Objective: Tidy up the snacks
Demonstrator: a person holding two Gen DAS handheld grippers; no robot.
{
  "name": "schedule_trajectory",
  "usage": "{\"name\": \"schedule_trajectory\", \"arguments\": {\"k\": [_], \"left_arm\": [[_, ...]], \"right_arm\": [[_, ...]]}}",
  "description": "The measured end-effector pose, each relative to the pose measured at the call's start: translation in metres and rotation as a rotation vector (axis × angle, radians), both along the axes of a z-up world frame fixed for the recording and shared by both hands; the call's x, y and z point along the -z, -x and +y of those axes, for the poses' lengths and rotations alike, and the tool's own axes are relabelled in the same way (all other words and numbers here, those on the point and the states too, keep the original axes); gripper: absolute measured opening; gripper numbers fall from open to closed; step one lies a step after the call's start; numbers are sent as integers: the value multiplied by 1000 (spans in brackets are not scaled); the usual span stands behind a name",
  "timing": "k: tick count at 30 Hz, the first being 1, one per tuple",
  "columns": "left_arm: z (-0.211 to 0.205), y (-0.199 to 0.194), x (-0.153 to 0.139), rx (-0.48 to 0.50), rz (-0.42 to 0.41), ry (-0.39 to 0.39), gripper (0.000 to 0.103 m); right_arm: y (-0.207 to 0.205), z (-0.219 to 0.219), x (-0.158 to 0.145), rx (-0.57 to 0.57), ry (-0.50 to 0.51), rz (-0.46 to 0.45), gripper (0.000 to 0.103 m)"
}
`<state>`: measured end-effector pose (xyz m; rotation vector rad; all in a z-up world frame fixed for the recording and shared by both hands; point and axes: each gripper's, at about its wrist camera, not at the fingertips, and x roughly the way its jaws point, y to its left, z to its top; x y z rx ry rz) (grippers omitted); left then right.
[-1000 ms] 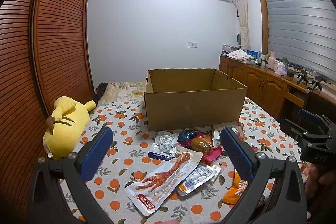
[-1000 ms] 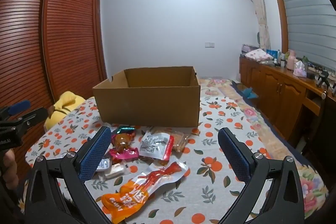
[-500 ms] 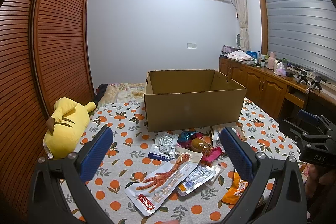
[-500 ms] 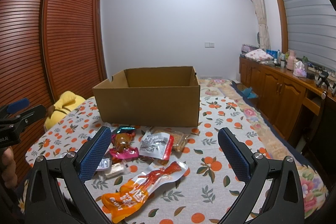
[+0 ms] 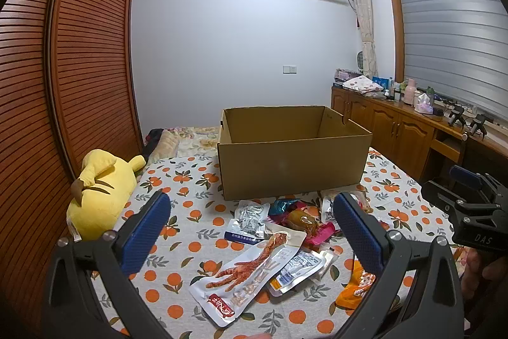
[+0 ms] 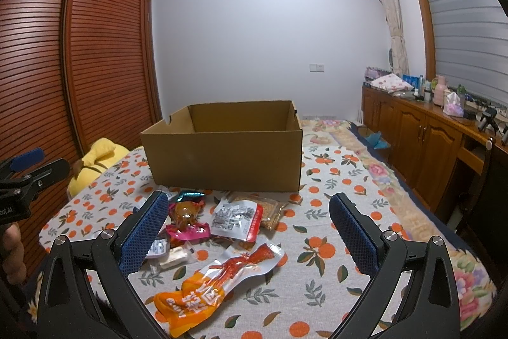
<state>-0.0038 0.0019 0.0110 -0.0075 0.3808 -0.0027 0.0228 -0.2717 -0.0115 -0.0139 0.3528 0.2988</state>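
An open brown cardboard box stands on a bed covered by an orange-print sheet. Several snack packets lie in front of it. Among them are a white chicken-foot packet, a silver-and-blue packet, an orange chicken-foot packet and a silver-and-red packet. My left gripper hovers open above the packets, holding nothing. My right gripper is open too, over the same pile from the right side, and shows in the left wrist view.
A yellow plush toy lies at the bed's left edge beside a slatted wooden wardrobe. Wooden cabinets with bottles and clutter run along the right wall. A person's hand holds the left gripper.
Both grippers have held almost still, with only a slight drift. The packets and the box have not moved.
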Motion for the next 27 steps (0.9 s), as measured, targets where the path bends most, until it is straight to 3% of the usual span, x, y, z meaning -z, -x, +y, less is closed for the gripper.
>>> {"name": "schedule_trajectory", "arguments": {"k": [27], "left_arm": [[-1, 3, -7, 10, -5, -3, 103]], "right_arm": [[0, -1, 1, -2, 2, 1, 103]]}}
